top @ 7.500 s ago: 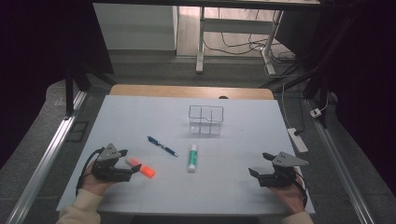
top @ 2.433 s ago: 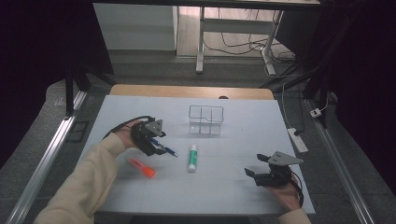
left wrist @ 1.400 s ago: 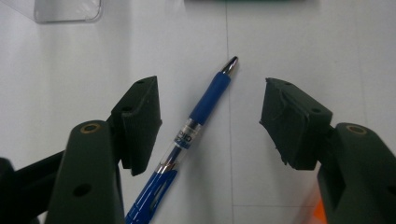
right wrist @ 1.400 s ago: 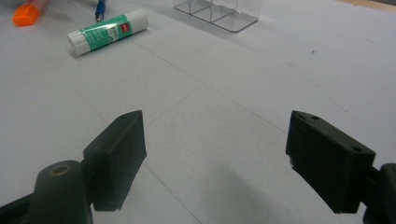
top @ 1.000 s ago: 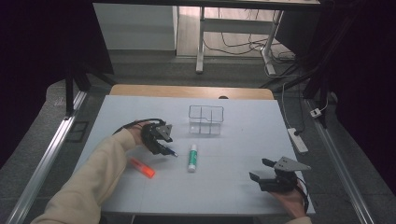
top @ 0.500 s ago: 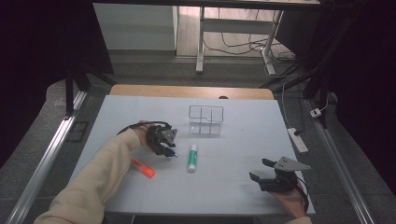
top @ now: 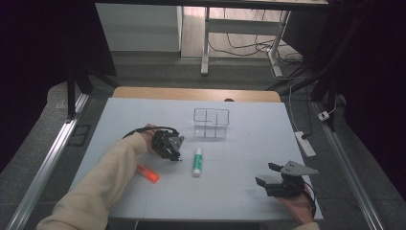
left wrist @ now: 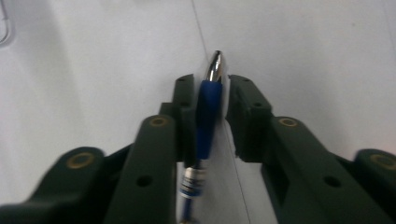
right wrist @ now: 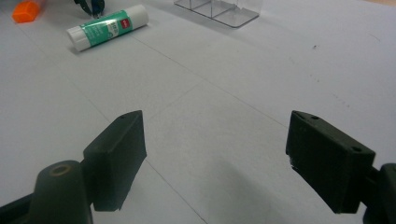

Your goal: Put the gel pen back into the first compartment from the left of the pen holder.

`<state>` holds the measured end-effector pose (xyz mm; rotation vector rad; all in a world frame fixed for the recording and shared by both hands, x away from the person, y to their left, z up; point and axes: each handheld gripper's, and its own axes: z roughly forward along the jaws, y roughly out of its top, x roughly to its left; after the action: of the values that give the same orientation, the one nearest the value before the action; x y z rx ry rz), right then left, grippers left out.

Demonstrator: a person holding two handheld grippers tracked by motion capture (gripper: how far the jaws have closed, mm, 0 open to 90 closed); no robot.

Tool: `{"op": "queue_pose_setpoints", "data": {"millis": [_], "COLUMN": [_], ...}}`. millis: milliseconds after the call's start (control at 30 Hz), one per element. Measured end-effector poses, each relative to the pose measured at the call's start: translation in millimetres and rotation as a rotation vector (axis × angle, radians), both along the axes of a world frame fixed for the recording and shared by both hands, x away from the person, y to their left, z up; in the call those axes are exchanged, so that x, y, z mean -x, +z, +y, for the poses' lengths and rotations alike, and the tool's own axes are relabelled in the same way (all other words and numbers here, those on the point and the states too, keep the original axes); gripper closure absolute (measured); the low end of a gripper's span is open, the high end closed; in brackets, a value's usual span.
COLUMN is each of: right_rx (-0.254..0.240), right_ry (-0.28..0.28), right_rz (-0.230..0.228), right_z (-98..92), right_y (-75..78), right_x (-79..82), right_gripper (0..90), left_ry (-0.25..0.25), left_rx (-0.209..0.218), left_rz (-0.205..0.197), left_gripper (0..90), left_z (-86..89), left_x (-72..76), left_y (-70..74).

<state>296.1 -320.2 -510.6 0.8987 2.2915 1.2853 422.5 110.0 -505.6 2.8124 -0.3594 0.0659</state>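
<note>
Left gripper view: left gripper has just been closing on the blue pen, which lies on the white table; one pad touches, a sliver remains opposite. Squeeze square, lift level. Smooth barrel, chrome tip. Right gripper rests spread. Farther: glue stick, orange marker, clear plastic organizer.
</note>
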Motion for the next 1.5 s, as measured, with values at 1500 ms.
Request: {"op": "queue_pose_setpoints", "data": {"millis": [1500], "right_rx": [0.008], "right_ry": [-0.008], "right_rz": [-0.006], "right_z": [-2.2], "right_y": [1.5], "right_x": [1.2], "right_gripper": [19.7], "left_ry": [0.326], "left_rx": [0.328], "left_rz": [-0.142], "left_gripper": [79.5], "left_z": [55.9], "left_x": [16.5], "left_y": [47.7]}}
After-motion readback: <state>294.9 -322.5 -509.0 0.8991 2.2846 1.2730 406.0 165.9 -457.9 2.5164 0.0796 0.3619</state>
